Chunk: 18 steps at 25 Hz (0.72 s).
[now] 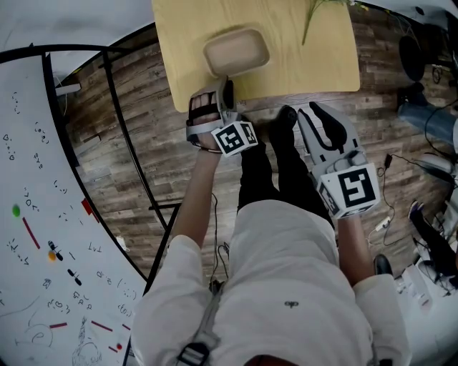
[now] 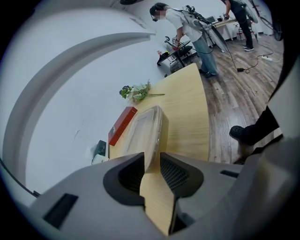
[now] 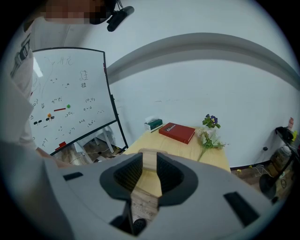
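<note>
A beige container with a clear lid [image 1: 236, 48] [image 2: 143, 129] lies on the light wooden table [image 1: 300, 64] [image 2: 187, 108], close to its front edge. My left gripper [image 1: 226, 84] [image 2: 152, 161] reaches over that edge, and its jaws are drawn close on the container's near rim, which runs down between them. My right gripper [image 1: 323, 118] [image 3: 149, 161] hangs lower and to the right over the plank floor, just off the table, pointing toward it. Its jaws stand nearly together with nothing held.
A sprig of flowers [image 1: 315, 14] [image 3: 208, 133], a red book [image 2: 123, 124] [image 3: 176, 132] and a small green box [image 3: 153, 123] lie at the table's far end by the wall. A whiteboard on a stand [image 1: 36, 214] [image 3: 65, 103] is at the left. Cables [image 1: 386, 214] trail at the right. A person [image 2: 187, 28] bends over farther off.
</note>
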{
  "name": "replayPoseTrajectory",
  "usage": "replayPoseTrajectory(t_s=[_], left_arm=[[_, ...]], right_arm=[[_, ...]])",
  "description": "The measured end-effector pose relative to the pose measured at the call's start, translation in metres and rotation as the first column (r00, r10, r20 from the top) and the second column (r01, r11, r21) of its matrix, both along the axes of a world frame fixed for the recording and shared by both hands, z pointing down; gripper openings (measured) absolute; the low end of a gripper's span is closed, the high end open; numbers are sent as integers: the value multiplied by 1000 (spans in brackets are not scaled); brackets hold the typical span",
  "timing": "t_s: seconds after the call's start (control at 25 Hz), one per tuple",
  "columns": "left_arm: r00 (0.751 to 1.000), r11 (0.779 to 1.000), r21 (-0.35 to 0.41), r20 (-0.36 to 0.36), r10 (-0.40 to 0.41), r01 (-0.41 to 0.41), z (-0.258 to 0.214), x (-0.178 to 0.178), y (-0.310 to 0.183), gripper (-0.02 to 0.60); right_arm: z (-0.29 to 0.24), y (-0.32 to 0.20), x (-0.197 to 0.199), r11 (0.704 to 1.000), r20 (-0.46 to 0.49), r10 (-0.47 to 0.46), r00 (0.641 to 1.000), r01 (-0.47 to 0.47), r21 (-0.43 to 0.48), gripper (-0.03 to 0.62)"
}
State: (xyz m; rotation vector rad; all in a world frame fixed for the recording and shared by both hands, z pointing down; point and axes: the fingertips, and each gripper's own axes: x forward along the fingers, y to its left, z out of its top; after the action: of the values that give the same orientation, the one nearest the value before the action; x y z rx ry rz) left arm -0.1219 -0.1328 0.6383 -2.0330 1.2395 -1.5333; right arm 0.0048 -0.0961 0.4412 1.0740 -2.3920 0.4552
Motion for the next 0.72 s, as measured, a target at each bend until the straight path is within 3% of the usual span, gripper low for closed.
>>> replayPoseTrajectory(t_s=[0.72], left_arm=[[1000,1000,-9,2,3,-3,0,0,-4,81]], right_arm=[[-2,-2,-9,1000,5,-13,1000,13,0,95]])
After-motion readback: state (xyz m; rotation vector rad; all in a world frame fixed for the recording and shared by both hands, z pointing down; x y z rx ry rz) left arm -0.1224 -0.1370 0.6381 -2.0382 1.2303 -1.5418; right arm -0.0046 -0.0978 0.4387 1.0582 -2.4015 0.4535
